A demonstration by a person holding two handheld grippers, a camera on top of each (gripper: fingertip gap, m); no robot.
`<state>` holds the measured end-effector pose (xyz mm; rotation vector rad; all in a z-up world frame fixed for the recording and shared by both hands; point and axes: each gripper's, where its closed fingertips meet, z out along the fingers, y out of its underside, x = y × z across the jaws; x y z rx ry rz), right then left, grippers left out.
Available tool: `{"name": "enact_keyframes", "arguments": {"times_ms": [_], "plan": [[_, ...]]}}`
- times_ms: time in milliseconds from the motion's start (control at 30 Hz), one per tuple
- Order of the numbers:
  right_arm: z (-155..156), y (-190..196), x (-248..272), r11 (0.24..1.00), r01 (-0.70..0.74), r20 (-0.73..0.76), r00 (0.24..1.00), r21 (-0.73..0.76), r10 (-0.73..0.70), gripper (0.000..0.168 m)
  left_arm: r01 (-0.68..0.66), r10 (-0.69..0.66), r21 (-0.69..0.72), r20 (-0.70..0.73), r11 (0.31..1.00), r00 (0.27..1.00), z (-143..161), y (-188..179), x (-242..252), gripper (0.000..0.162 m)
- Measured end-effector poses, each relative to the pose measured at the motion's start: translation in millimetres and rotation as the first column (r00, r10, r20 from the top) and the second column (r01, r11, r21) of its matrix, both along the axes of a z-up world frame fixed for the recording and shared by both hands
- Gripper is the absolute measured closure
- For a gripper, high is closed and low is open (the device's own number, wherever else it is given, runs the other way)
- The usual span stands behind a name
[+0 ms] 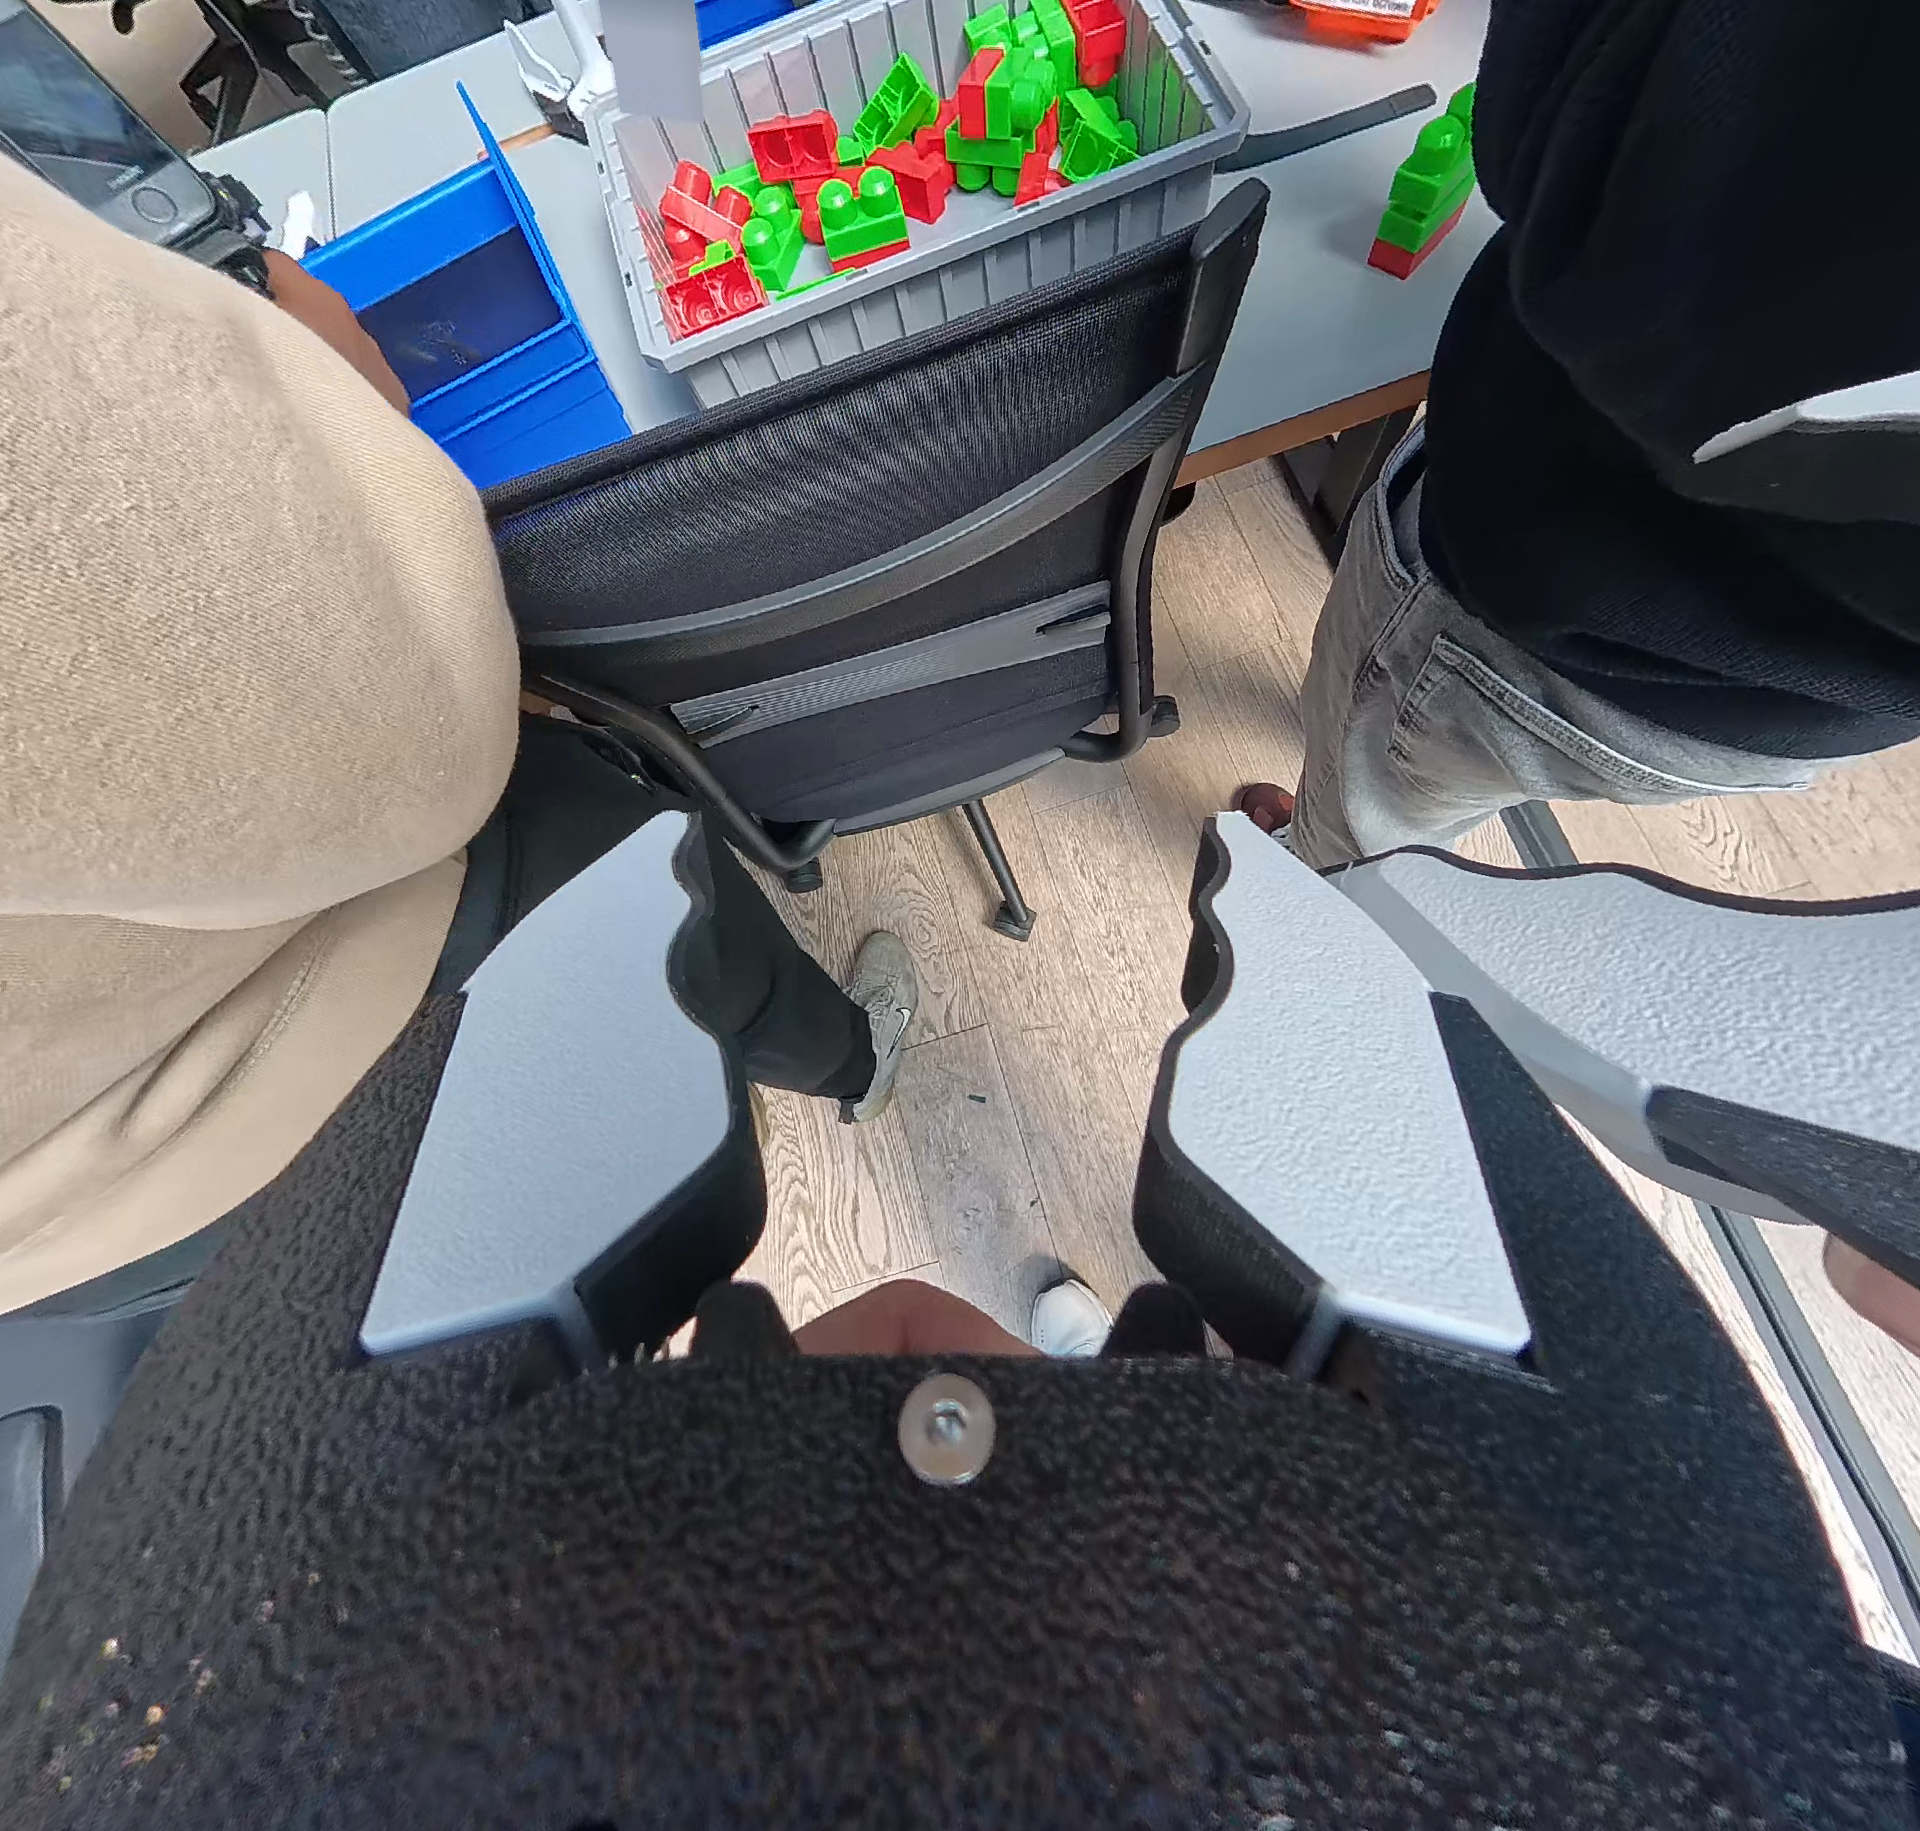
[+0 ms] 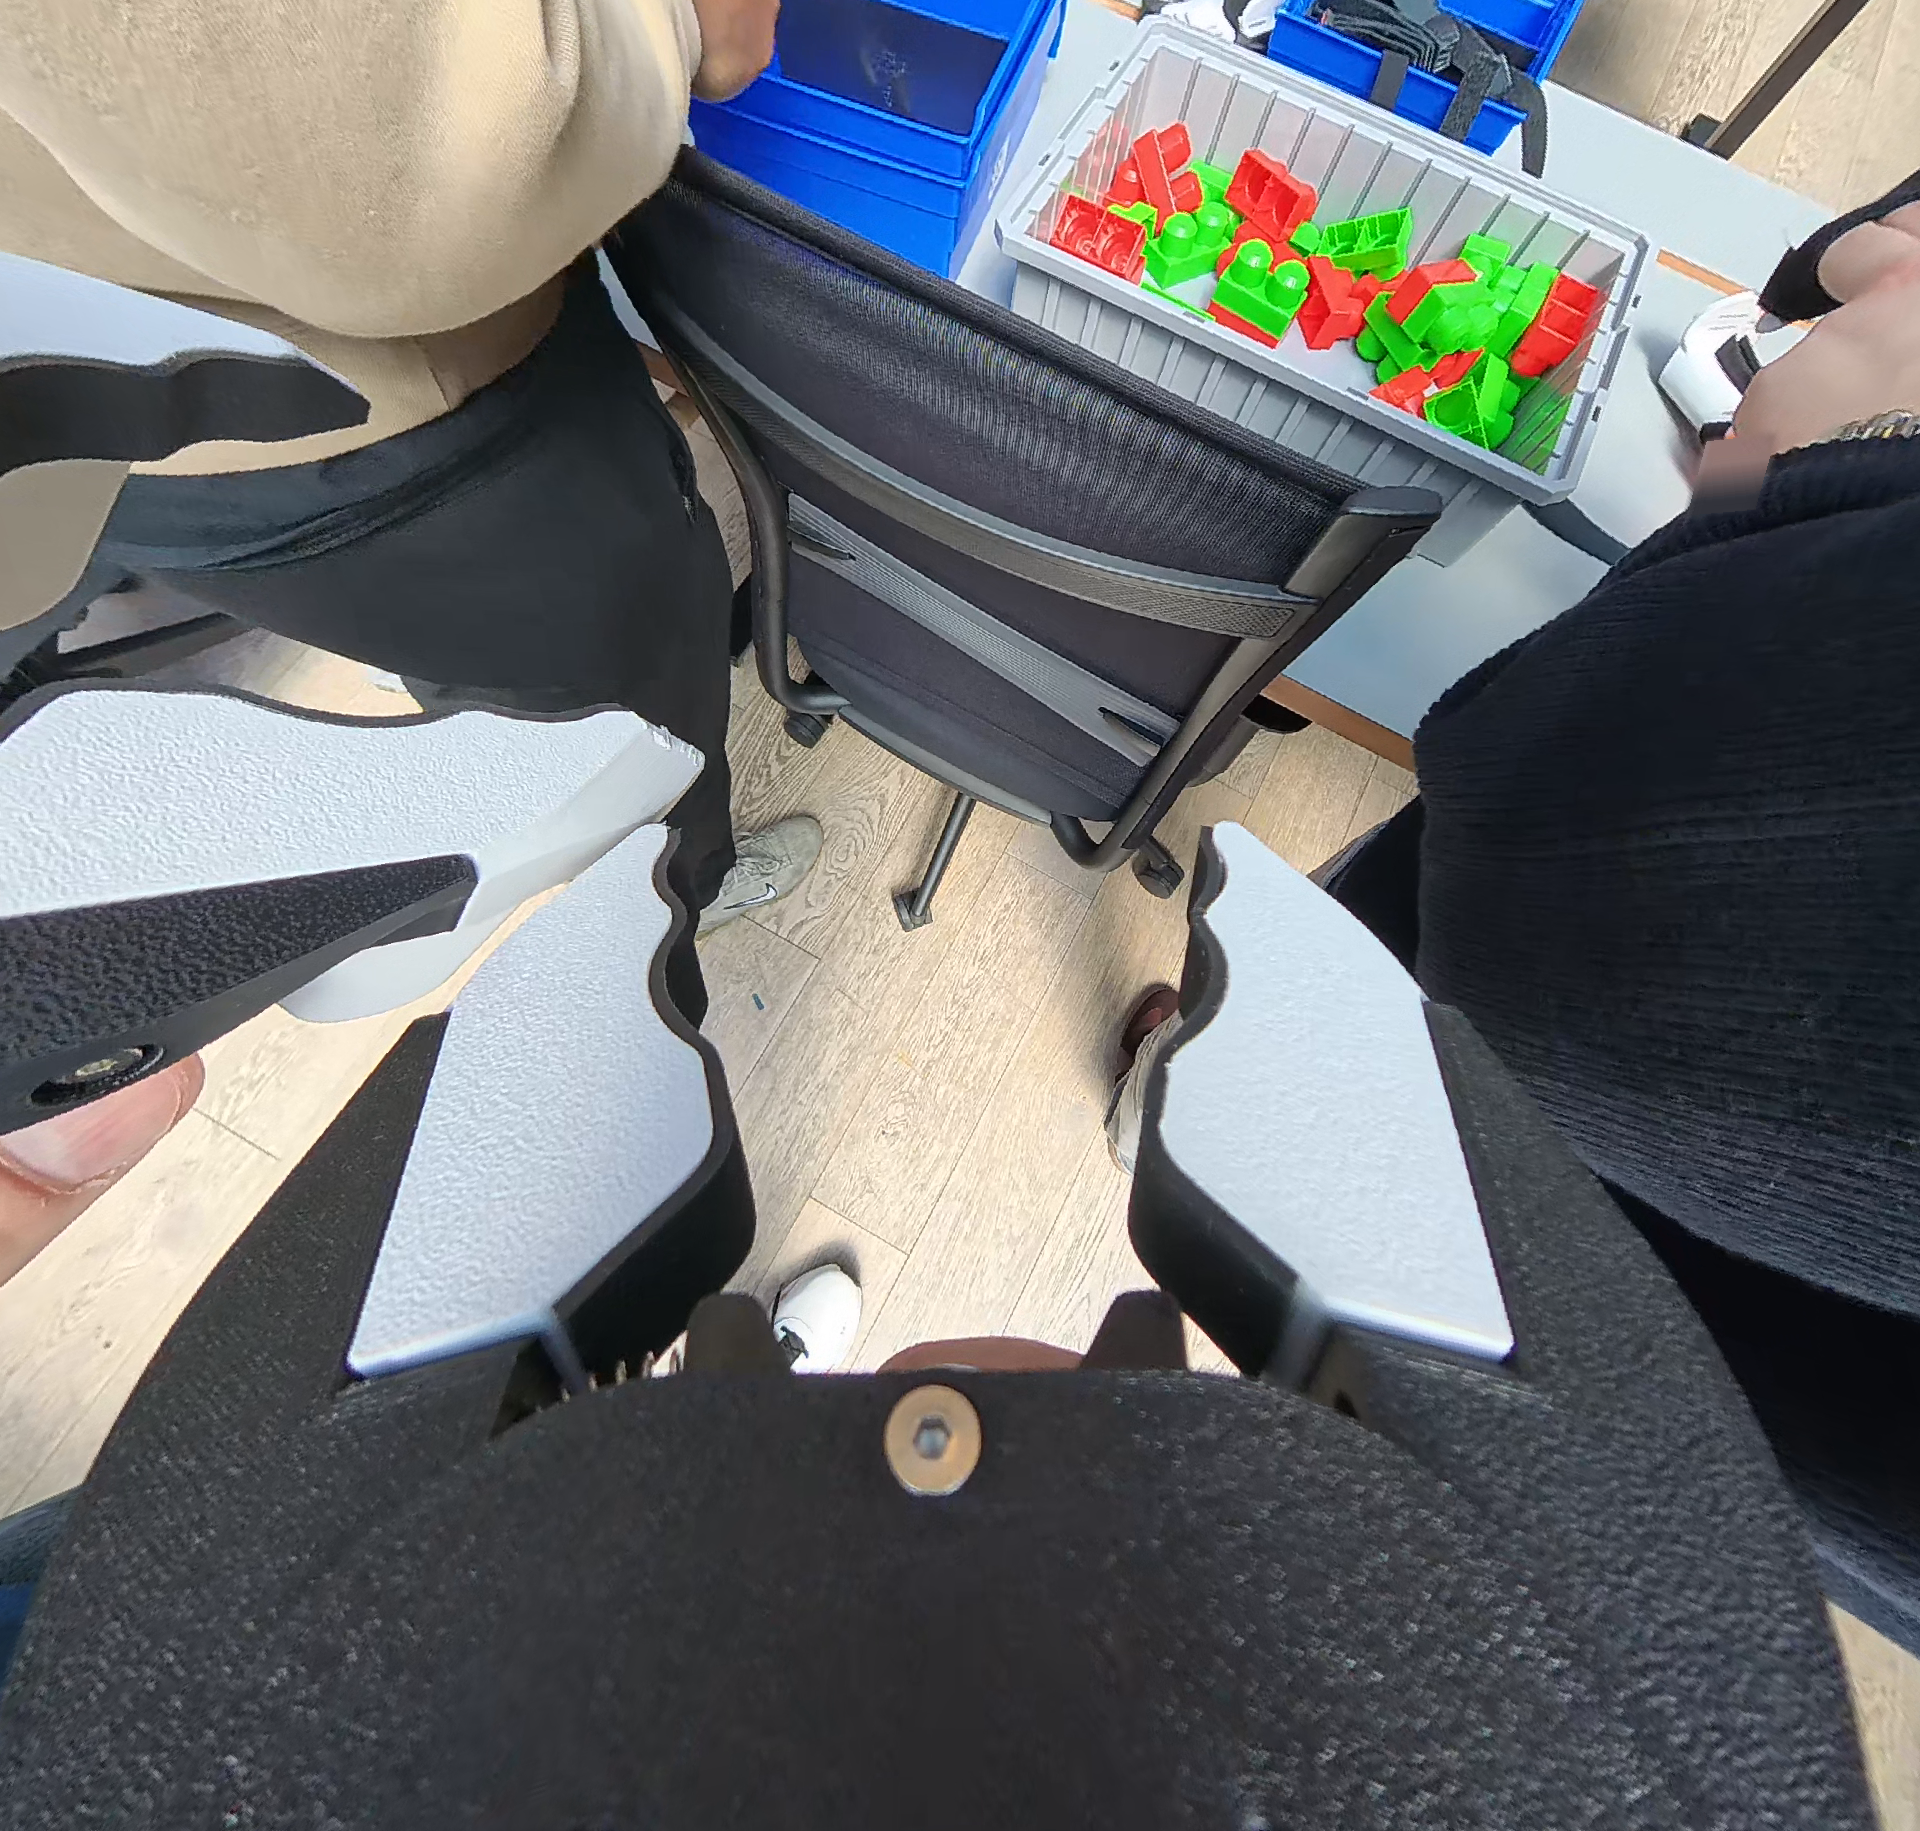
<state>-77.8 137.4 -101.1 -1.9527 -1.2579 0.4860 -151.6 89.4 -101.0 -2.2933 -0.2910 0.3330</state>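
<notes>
red and green blocks [image 1: 894, 150] fill a pale grey ribbed bin [image 1: 1195, 67] at 12 o'clock on the light grey surface [image 1: 1320, 327]. bright blue bins [image 1: 488, 327] sit at 10 o'clock. the chair [image 1: 852, 555] is black mesh, the floor [image 1: 1039, 1106] pale woodgrain. both tongs [image 1: 951, 934] [image 2: 935, 940] show speckled grey fingers [image 2: 561, 1085] on grainy black.

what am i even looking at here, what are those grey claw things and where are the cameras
Those claws are two hand-held grippers; a person carries one in each hand, with a camera on each looking forward along its two fingers. The left wrist view shows the left gripper, open and empty, over the wooden floor. The right wrist view shows the right gripper, also open and empty. Ahead stands a black mesh chair, pushed up to a grey table. On the table sits a grey bin of red and green blocks, with blue bins beside it. People stand on both sides.
</notes>
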Motion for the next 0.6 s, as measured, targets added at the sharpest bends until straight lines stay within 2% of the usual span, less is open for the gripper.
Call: {"name": "enact_keyframes", "arguments": {"times_ms": [600], "plan": [[-4.1,6.0,-9.3,1.0,-0.006,0.011,1.0,0.002,0.006,0.078,-0.005,0.005,-0.014,-0.003,1.0,1.0,-4.8,3.5,-8.3,0.074]]}}
